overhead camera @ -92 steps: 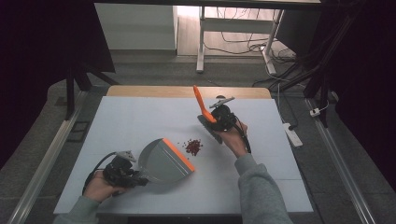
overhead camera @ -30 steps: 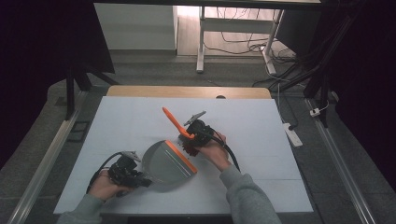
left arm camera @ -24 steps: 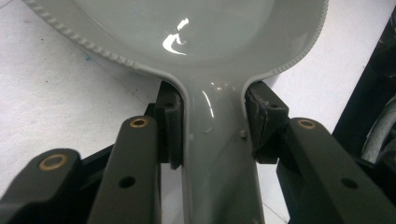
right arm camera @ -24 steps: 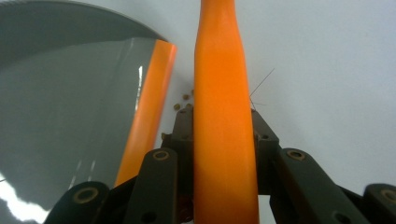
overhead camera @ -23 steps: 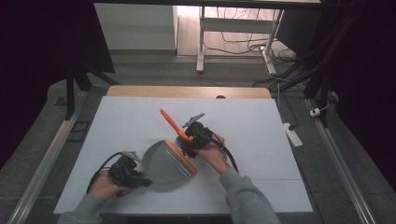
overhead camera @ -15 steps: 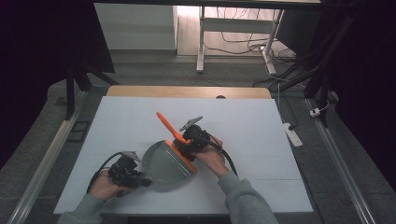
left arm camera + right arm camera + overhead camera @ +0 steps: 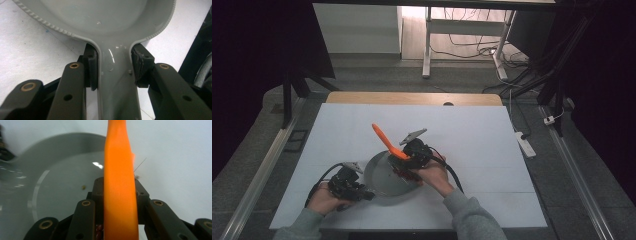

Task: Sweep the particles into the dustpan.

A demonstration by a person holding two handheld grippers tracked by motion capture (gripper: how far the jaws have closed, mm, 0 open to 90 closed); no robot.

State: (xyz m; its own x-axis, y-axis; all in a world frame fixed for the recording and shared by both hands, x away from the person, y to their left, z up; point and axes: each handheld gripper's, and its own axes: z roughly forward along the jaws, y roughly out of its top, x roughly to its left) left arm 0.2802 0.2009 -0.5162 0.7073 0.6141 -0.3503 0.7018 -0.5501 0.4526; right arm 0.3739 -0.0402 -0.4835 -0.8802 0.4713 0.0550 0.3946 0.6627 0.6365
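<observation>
Sweeping step: left tongs [image 7: 113,75] pinching grey dustpan [image 7: 384,175] handle; right tongs [image 7: 119,195] pinching orange brush [image 7: 387,142] over dustpan. Next: steady tipping without spills.

On the white table [image 7: 472,125], the left gripper [image 7: 346,184] is gripping the near-left end of the grey dustpan [image 7: 382,175]. The right gripper [image 7: 412,156] is holding the orange brush [image 7: 384,140] over the pan's right edge, its handle slanting up toward the far left.
</observation>
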